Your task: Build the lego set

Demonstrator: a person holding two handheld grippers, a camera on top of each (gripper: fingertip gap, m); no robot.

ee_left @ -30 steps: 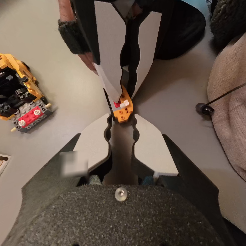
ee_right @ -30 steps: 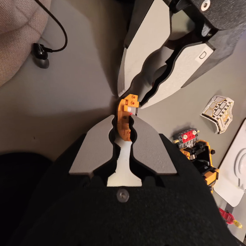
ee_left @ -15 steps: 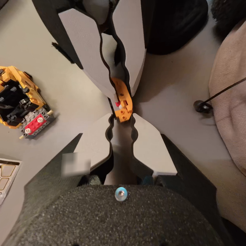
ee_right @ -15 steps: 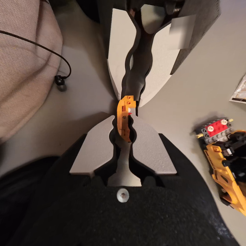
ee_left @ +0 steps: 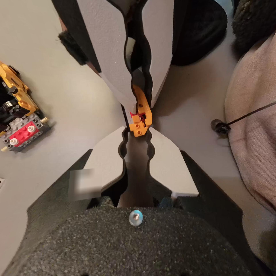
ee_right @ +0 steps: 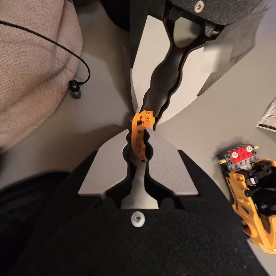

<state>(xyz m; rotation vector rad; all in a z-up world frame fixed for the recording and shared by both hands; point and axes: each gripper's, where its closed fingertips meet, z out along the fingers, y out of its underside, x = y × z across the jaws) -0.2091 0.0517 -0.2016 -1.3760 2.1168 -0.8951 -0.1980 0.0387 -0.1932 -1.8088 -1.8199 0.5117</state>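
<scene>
Lego car (ee_left: pixel 17 119) shifted, table (ee_left: pixel 74 89) clear between.

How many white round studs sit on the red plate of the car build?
2: one white round stud near the red plate's pin-side corner, the other white stud at its opposite end. None seem hidden.

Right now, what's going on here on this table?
A person is building a lego set with two handheld grippers. The right gripper is shut on a small curved orange lego piece, while the left gripper meets its studded end; whether it grips is unclear. The half-built yellow car sits aside on the table.
</scene>
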